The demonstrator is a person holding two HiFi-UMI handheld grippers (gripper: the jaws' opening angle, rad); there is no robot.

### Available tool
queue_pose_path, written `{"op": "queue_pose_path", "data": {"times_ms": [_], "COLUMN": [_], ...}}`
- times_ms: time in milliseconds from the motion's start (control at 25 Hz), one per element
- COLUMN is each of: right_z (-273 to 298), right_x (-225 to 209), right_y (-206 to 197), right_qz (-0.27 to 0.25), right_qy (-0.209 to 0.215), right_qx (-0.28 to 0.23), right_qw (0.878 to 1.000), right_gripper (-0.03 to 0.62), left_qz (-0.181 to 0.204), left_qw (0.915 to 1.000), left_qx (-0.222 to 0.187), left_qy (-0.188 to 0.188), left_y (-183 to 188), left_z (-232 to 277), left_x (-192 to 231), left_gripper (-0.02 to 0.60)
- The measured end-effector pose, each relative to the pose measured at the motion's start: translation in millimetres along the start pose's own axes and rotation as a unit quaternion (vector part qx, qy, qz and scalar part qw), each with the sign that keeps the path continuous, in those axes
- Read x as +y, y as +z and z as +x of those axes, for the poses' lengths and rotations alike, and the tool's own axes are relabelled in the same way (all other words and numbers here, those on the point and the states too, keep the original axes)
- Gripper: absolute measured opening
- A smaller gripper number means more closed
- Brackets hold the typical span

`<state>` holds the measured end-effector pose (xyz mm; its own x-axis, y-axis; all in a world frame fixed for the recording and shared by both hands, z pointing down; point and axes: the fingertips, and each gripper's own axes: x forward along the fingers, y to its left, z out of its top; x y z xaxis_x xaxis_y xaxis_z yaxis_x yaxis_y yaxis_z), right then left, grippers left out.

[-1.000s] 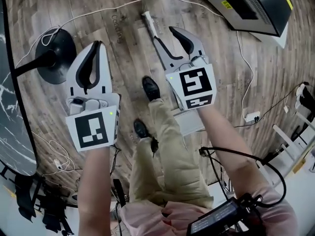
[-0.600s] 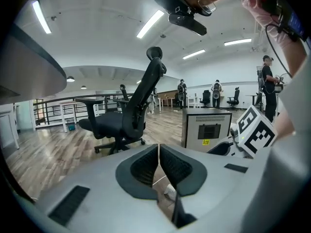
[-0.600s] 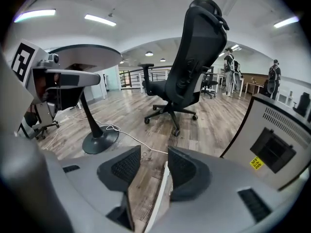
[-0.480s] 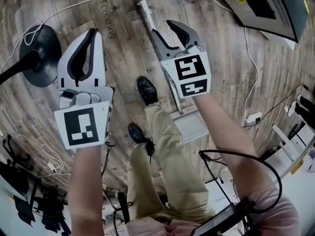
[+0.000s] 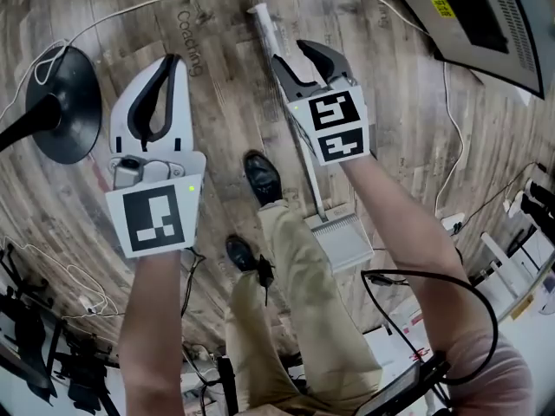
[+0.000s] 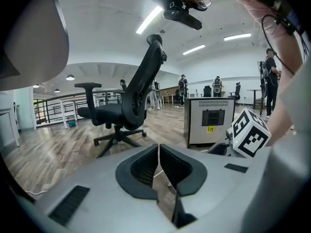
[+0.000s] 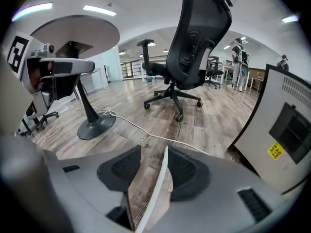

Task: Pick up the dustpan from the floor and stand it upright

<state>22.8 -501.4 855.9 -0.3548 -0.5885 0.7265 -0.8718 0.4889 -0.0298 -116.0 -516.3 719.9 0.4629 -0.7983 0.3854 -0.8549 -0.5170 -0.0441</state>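
The dustpan [image 5: 341, 241] is light grey with a long thin handle [image 5: 264, 26]. Its pan lies low beside my right leg and the handle slants up toward the top of the head view. My right gripper [image 5: 290, 52] is shut on the handle's upper part, with the white end sticking out past its fingertips. In the right gripper view the handle [image 7: 158, 193] lies against the right jaw, and a slit of floor shows beside the left jaw. My left gripper [image 5: 169, 59] hangs to the left, shut and holding nothing, its jaws [image 6: 159, 147] meeting at the tips.
A black round stand base [image 5: 61, 102] sits on the wood floor at left, with a white cable [image 5: 130, 11] running past it. A grey cabinet [image 5: 486, 16] stands at top right. My shoes [image 5: 262, 178] are between the grippers. An office chair [image 7: 189, 47] stands ahead.
More bare handle now shows between my right gripper and the pan, which sits lower in the view. Both grippers keep their pose, the left still shut and holding nothing.
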Motion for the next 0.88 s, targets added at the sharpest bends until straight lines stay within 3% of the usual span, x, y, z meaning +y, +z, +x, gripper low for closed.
{"op": "queue_pose_path", "data": {"times_ms": [440,880], "right_z": [60.7,100.2], "right_x": [-6.5,-18.8], "right_y": [-39.2,-78.1], "right_qz": [0.006,0.008], "right_qy": [-0.004,-0.011], "right_qx": [0.034,0.061], "right_qw": [0.999,0.998], "right_gripper": [0.175,0.175], "left_qz": [-0.015,-0.01], "left_qw": [0.9998,0.9999], "left_qx": [0.008,-0.004], "left_qy": [0.012,0.008], "left_y": [-45.9,-63.3], "left_z": [19.4,39.3], "left_x": [15.1,16.1], "left_gripper": [0.023,0.023]}}
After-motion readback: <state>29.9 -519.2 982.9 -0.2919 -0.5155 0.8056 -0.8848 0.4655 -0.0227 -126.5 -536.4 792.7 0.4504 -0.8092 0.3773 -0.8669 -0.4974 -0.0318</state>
